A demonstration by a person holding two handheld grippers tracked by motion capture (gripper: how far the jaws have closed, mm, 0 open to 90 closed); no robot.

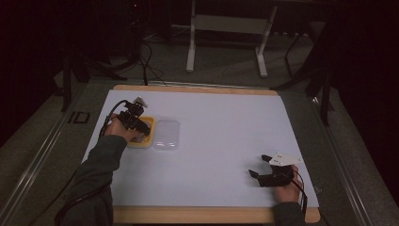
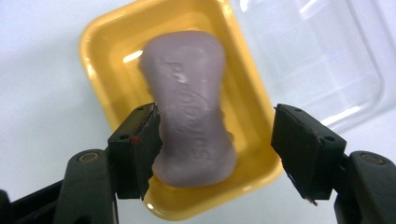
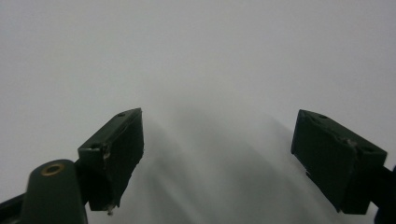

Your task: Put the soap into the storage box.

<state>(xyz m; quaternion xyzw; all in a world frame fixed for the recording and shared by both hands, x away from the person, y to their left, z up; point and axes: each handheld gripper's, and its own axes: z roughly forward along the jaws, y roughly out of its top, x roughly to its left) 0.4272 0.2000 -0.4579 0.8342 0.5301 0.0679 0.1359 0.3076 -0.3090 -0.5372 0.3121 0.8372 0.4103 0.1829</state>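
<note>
High view: room dim, surroundings near black; only the white table sheet [image 1: 221, 141] is evenly lit — from above, soft shadows. Image grainy, slightly soft.

Left gripper view: bright, sharp on the lilac soap bar [image 2: 194, 116]; white glare streaks on the yellow dish [image 2: 100, 56] and the clear lid [image 2: 327, 60]. Jaw bases blurred.

Right gripper view: hazy, low contrast — broad diffuse shadows on the sheet.

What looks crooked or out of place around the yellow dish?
The pale purple soap bar lies slanted in the yellow plastic dish, its near end riding toward the rim. The clear plastic lid rests beside the dish, off it. Nothing spilled or damaged.
</note>
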